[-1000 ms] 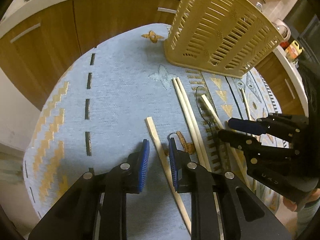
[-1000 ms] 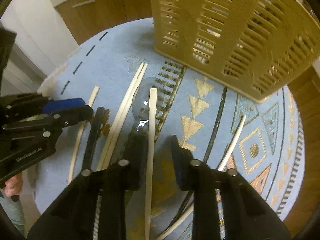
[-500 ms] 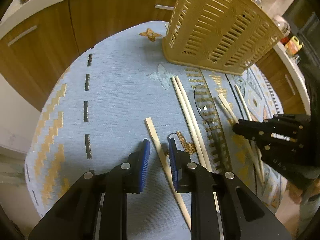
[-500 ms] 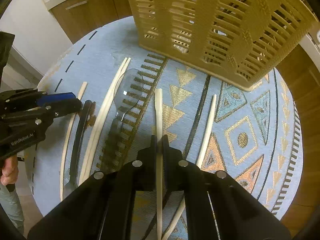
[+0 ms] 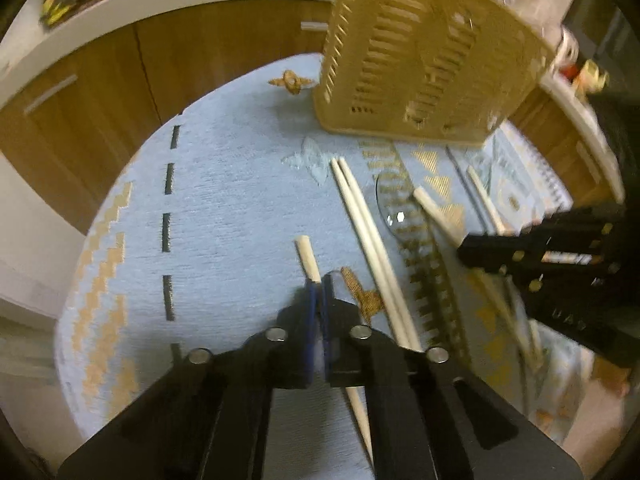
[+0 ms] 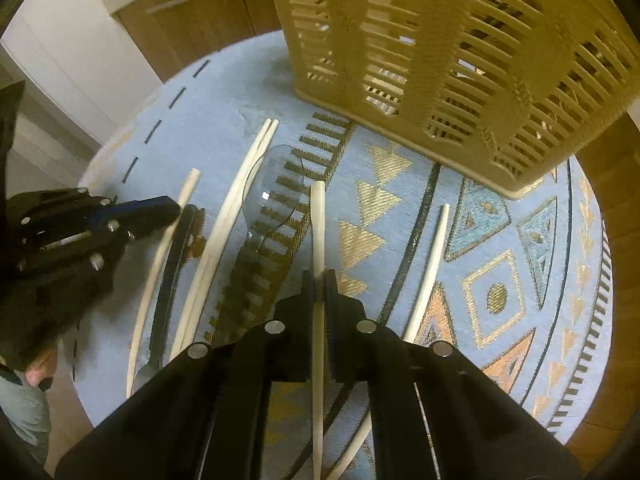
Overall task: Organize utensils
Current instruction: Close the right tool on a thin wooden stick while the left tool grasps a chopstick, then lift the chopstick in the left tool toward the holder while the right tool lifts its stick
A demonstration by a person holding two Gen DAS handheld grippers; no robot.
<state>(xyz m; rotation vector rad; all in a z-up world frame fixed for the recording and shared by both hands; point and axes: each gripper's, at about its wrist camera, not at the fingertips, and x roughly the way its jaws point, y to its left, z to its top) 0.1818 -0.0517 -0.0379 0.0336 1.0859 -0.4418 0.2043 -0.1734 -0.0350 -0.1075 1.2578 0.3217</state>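
Observation:
My left gripper (image 5: 319, 285) is shut on a pale wooden chopstick (image 5: 306, 258) that lies on the blue patterned cloth (image 5: 224, 216); it shows at the left in the right wrist view (image 6: 170, 210). My right gripper (image 6: 319, 276) is shut on another chopstick (image 6: 318, 220) and shows at the right in the left wrist view (image 5: 466, 250). A pair of chopsticks (image 6: 236, 200), a clear plastic spoon (image 6: 276, 192), a dark utensil (image 6: 176, 264) and a single chopstick (image 6: 432, 264) lie on the cloth. The beige slotted utensil basket (image 6: 460, 52) stands behind them.
The round table's edge (image 5: 80, 248) curves at the left. Wooden cabinets (image 5: 120, 80) with a white counter stand behind. A hand and sleeve (image 6: 32, 364) are at the lower left of the right wrist view.
My left gripper's fingers have closed on the chopstick between them. My right gripper, which shut on its chopstick half a second ago, still holds it and sits closer to the basket.

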